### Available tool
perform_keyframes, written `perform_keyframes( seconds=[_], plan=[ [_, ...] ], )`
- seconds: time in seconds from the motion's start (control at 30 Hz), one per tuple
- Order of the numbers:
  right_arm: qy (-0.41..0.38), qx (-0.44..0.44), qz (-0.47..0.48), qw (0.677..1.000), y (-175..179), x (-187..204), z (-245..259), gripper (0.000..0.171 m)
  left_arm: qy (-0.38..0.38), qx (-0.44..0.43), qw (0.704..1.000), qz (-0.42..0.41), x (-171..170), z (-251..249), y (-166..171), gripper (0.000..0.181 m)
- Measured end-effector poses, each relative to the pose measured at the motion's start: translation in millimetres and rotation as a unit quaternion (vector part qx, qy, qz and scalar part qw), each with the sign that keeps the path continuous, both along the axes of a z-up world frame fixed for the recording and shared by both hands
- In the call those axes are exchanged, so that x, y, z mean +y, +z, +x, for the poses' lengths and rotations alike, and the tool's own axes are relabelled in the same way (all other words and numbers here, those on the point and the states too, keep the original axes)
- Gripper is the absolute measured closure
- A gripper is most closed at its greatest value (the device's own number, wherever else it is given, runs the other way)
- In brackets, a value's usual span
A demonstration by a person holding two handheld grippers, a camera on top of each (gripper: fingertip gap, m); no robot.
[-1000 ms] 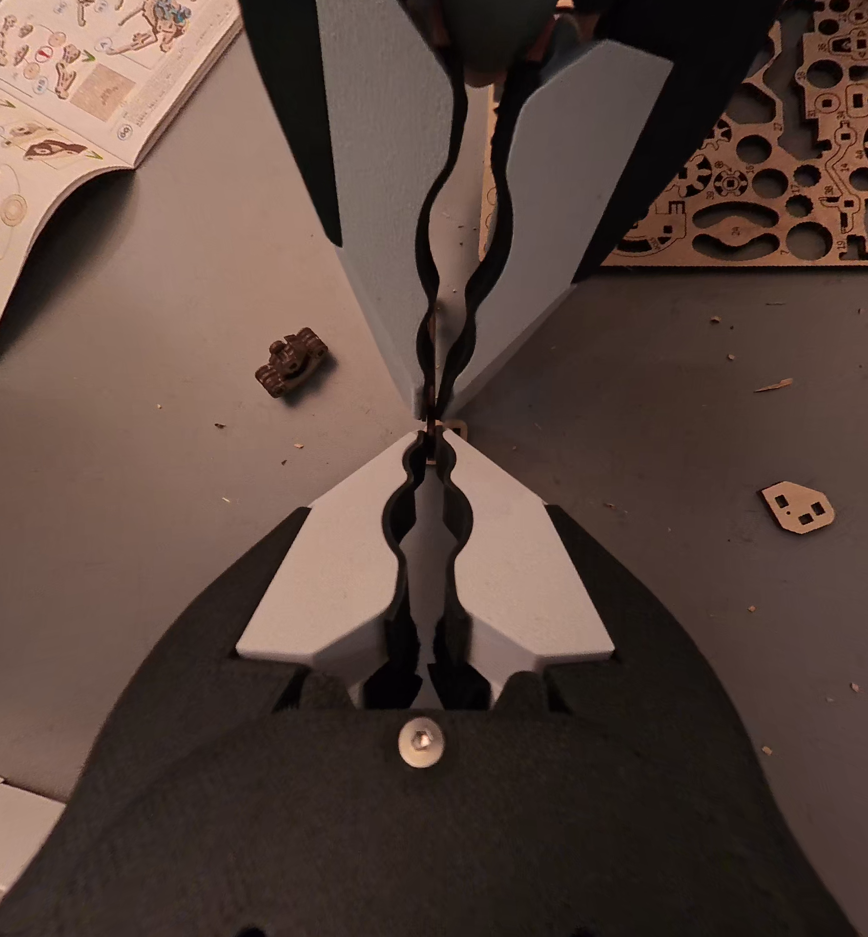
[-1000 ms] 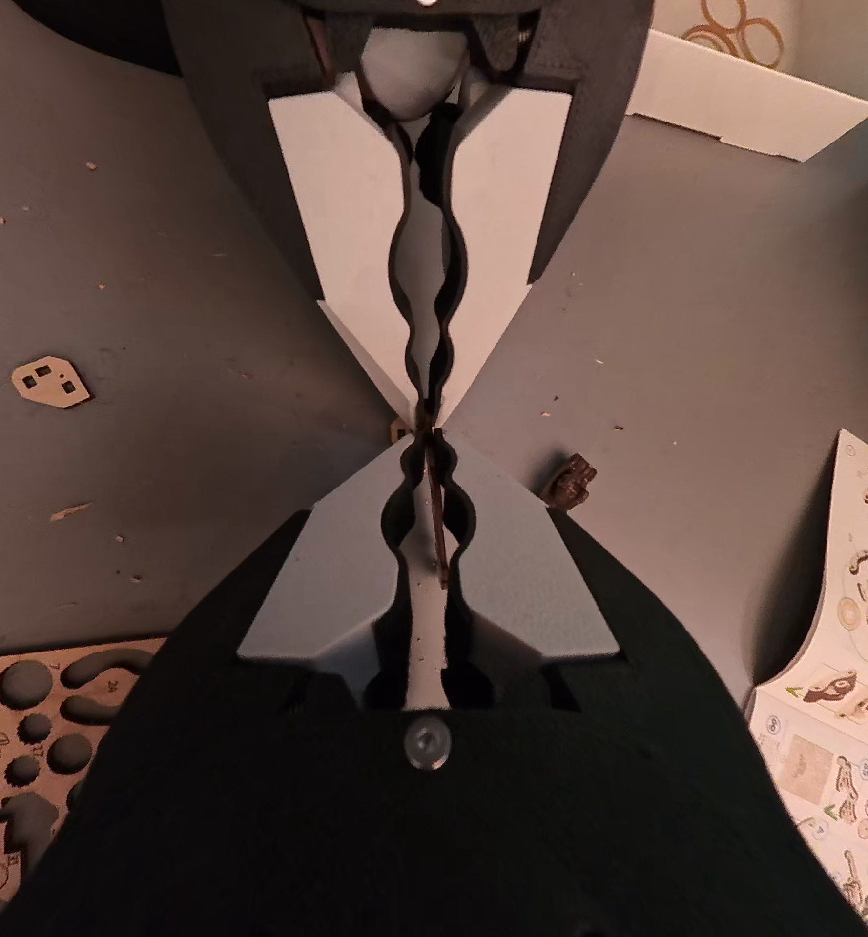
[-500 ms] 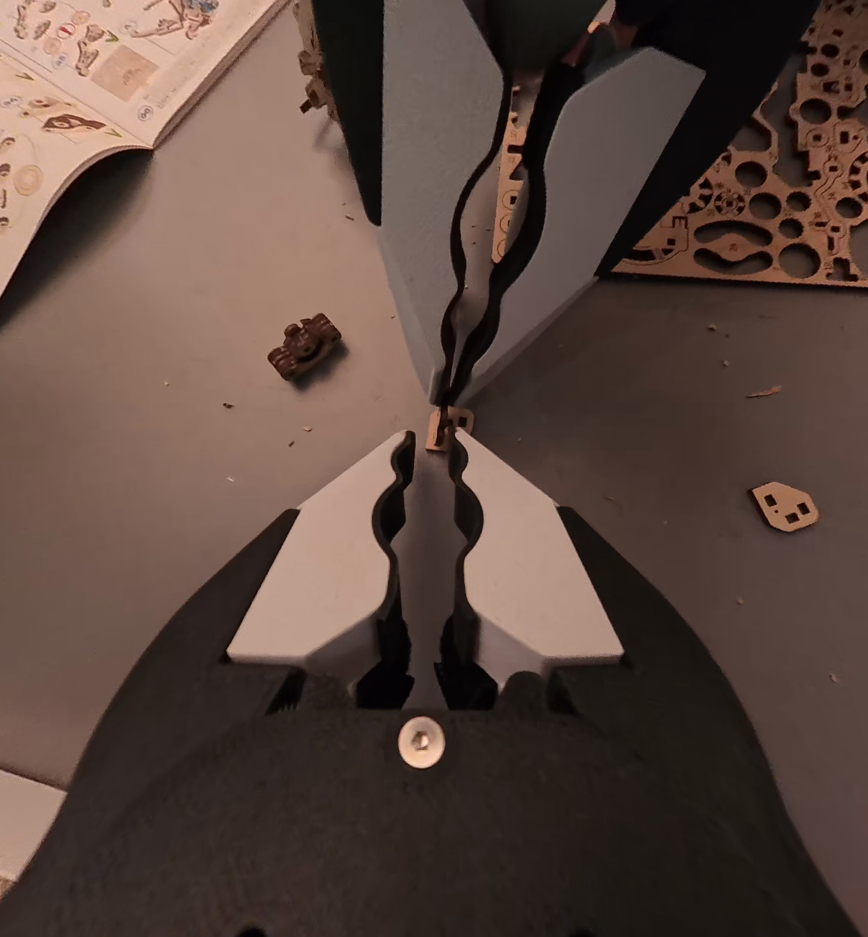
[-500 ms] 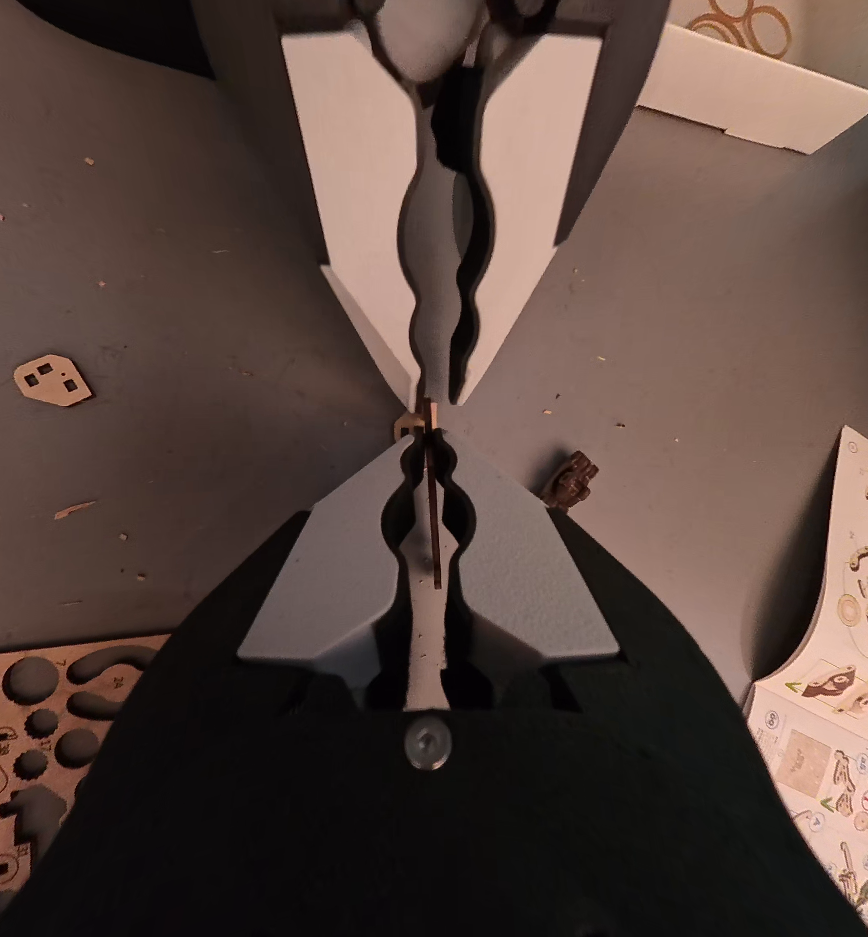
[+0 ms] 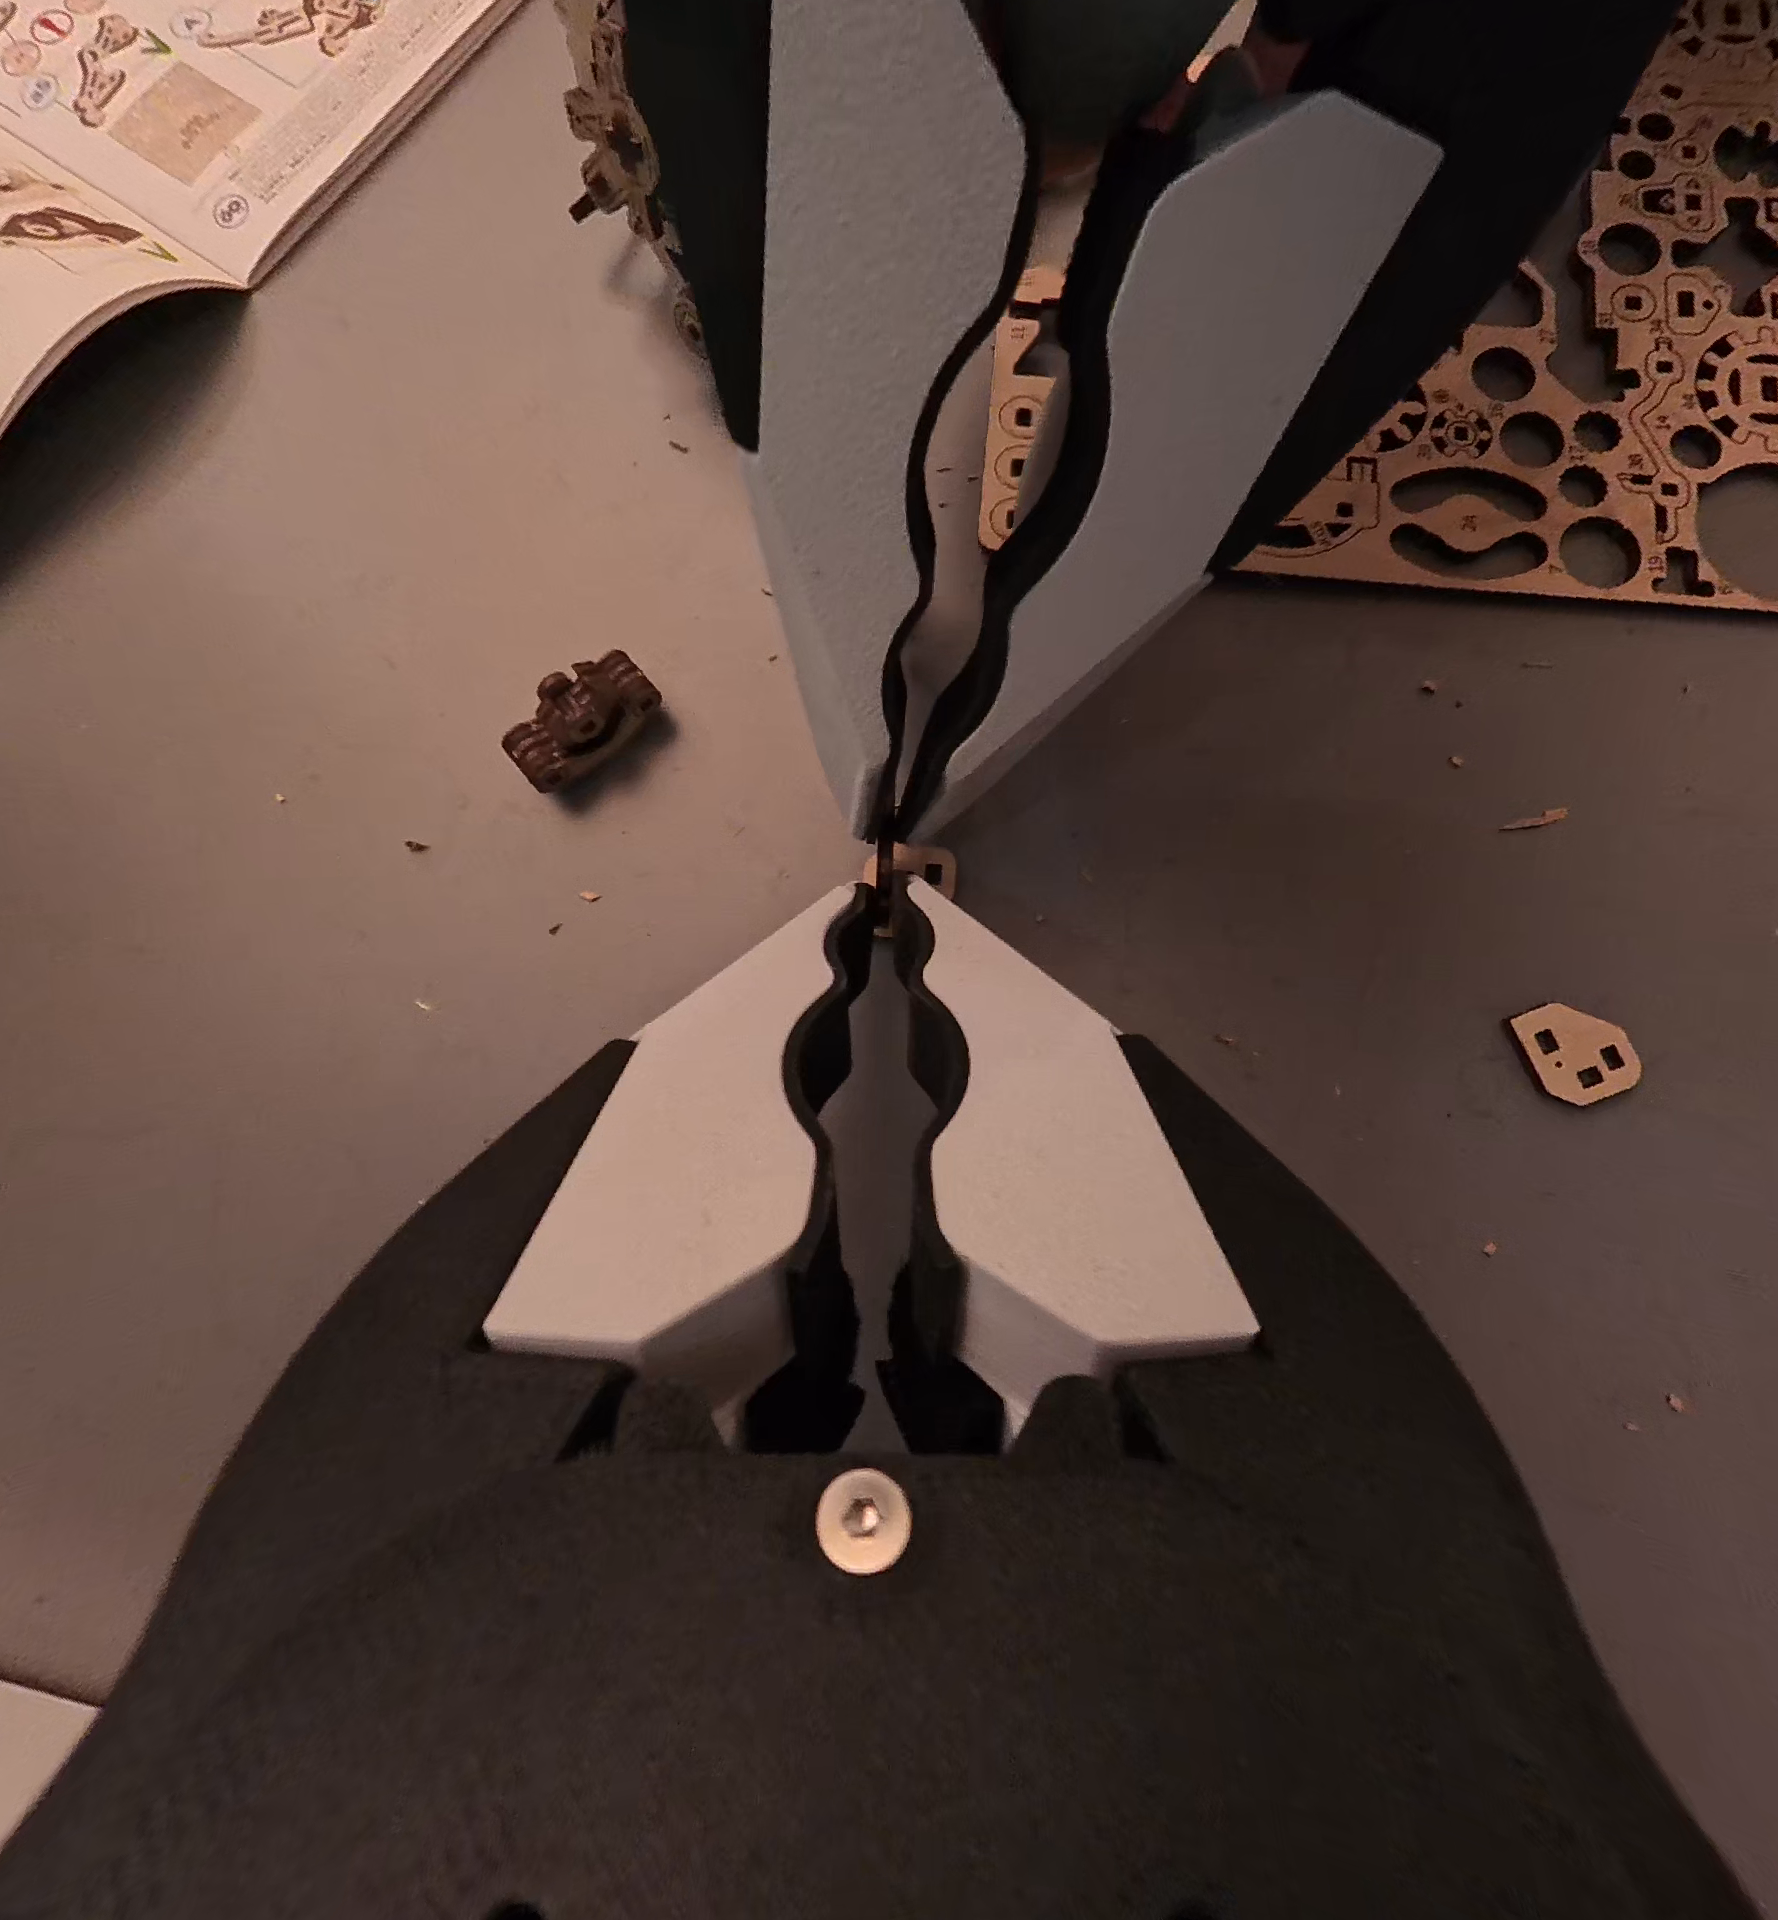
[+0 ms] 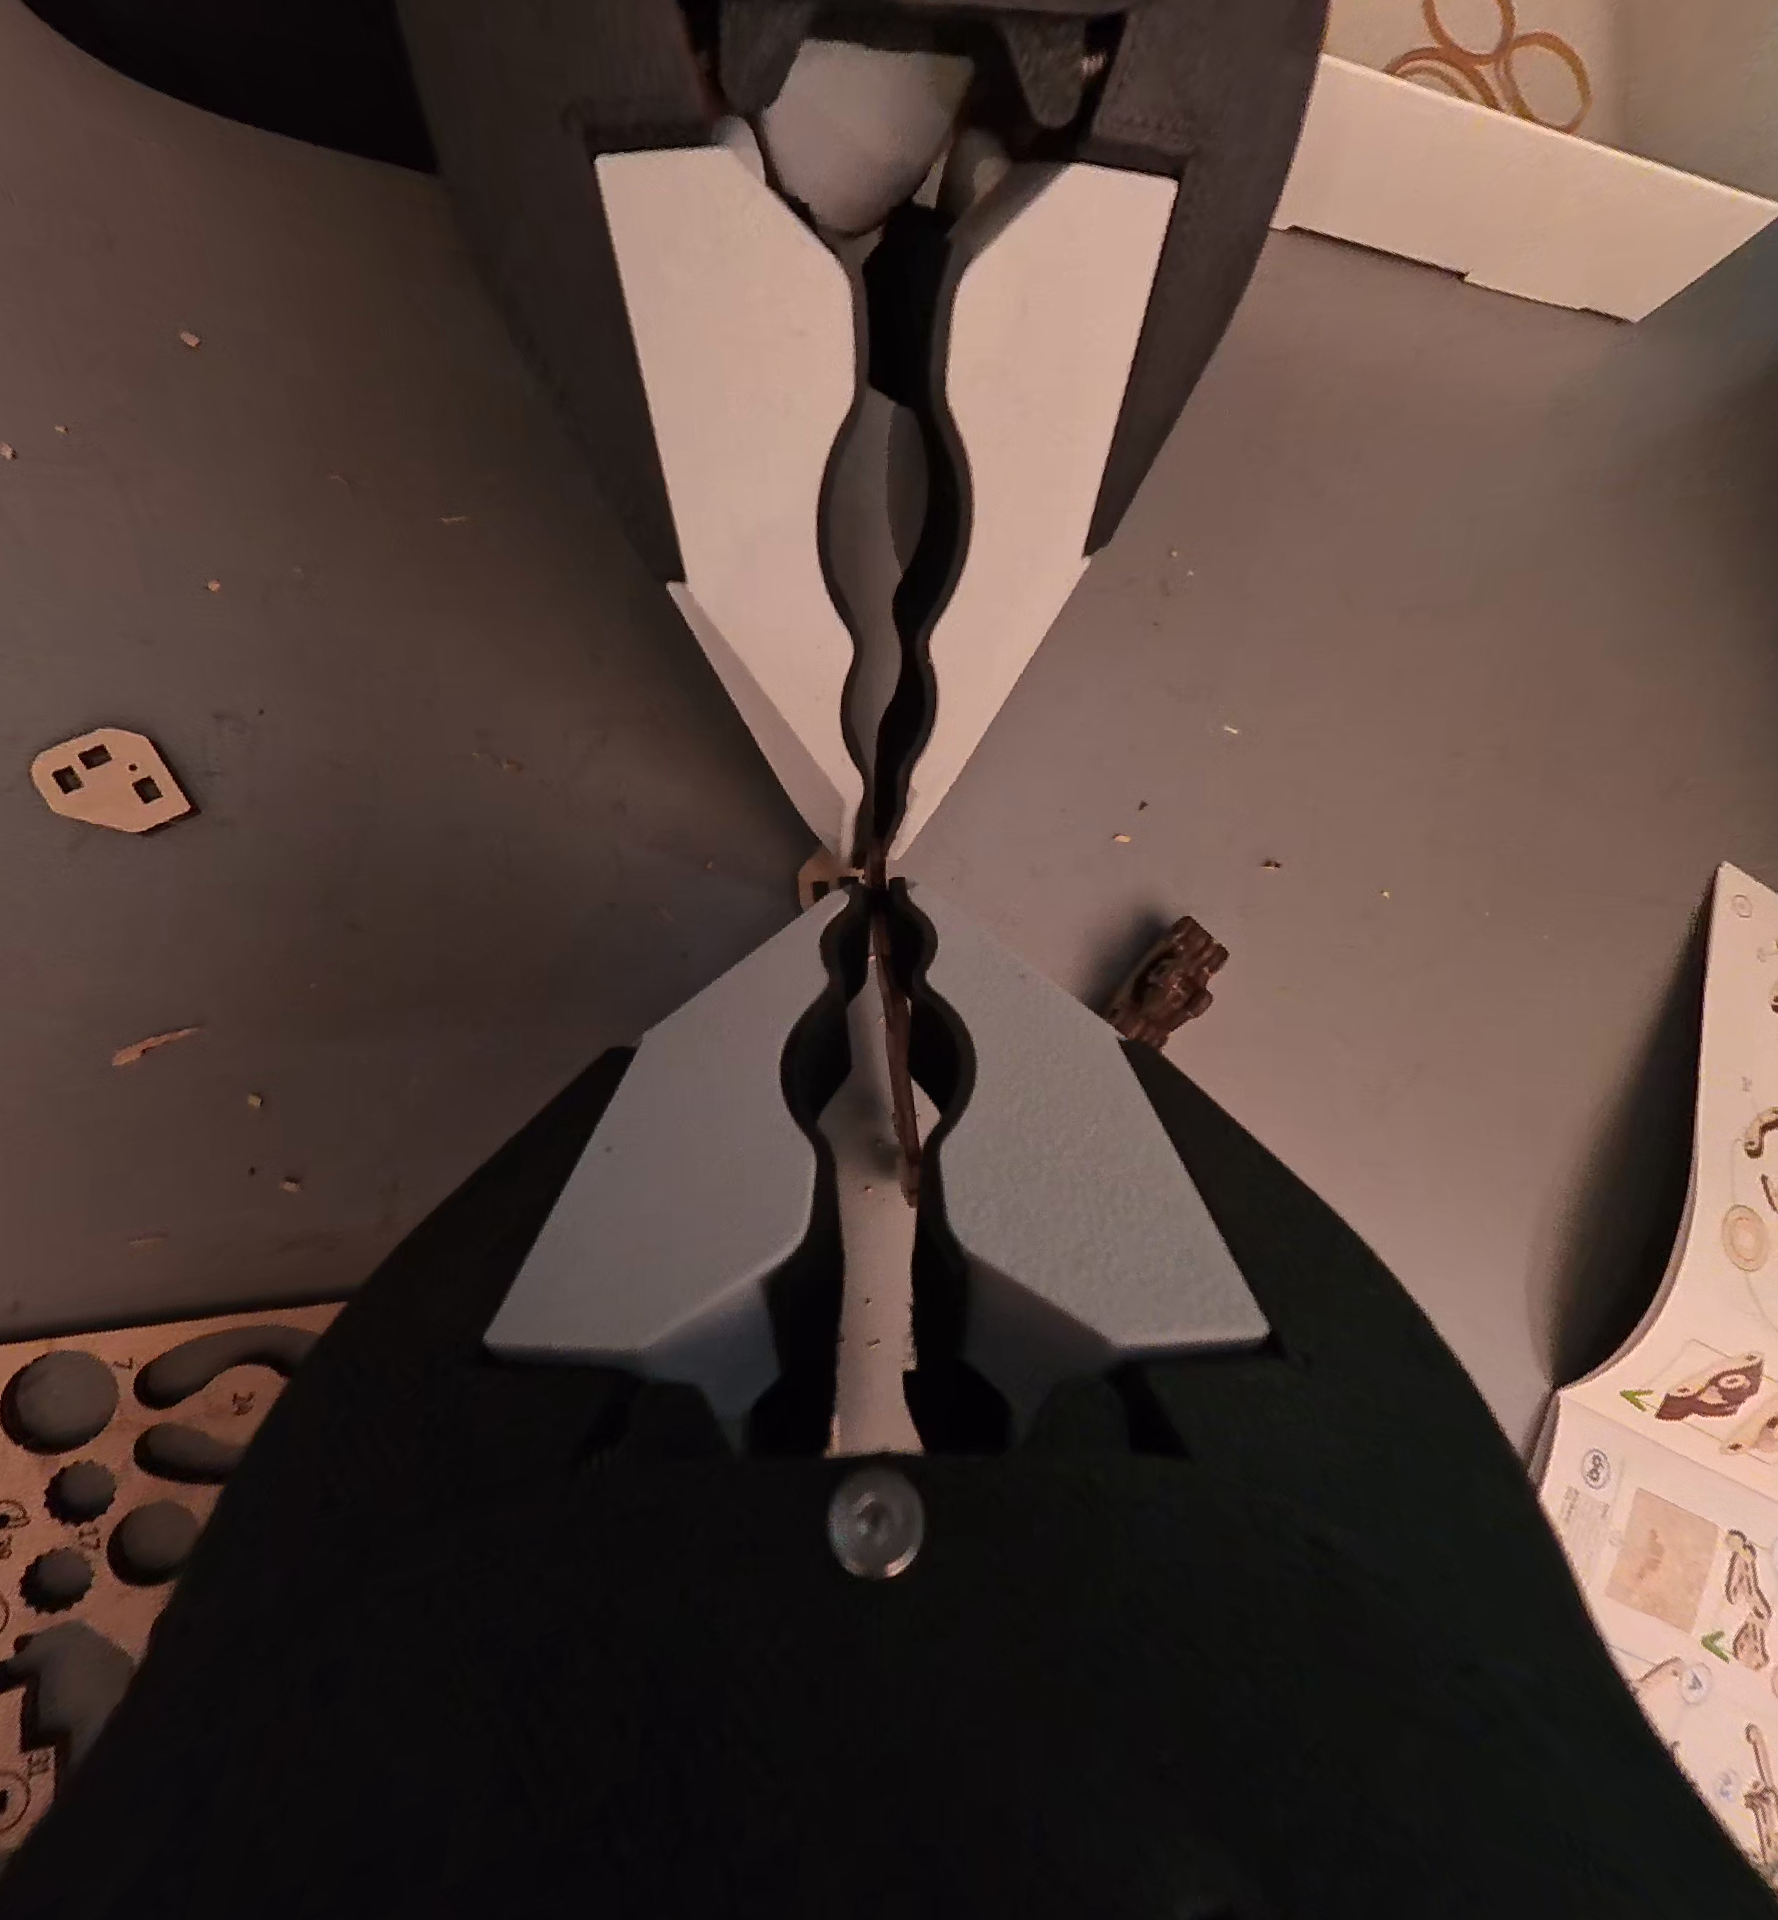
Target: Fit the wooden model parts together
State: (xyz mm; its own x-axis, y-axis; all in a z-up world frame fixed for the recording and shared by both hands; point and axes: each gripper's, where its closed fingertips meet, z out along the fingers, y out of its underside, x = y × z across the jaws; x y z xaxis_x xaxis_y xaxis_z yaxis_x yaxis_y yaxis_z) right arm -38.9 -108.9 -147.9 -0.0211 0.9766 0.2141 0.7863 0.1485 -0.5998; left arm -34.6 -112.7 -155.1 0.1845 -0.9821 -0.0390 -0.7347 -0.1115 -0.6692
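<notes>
My two grippers meet tip to tip above the grey table. My left gripper is shut on a small pale wooden part, which sticks out to the right of its tips. My right gripper is shut on a thin dark wooden strip, seen edge-on between its fingers. The strip's front end touches the pale part. In the left wrist view the right gripper comes down from the top. In the right wrist view the left gripper does the same. The joint itself is mostly hidden by the fingertips.
A small dark brown assembly lies on the table left of the grippers. A loose pale part with square holes lies to the right. A laser-cut wooden sheet is at the back right and an open instruction booklet at the back left. A white box also shows. Only a small space, under 4 cm, lies between the two pairs of fingers.
Half a second ago my left jaws stood slightly apart around the pale part; now they are closed on it again. The right gripper keeps its strip pressed against the part.
</notes>
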Motion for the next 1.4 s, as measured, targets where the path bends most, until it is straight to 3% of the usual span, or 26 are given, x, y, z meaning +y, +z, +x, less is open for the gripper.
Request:
perform_keyframes(
  seconds=[1.07, 1.4],
  plan=[
    [-0.008, 0.032, -0.008, 0.999, 6.8, 4.6, 4.8, 0.169, 0.001, 0.006, 1.000, 0.003, -1.0, -1.0, -0.4, 0.180],
    [-0.002, 0.041, -0.053, 0.998, 8.1, 1.8, 8.6, 0.167, 0.002, 0.001, 1.000, -0.006, -0.8, -1.7, -0.2, 0.180]
  ],
)
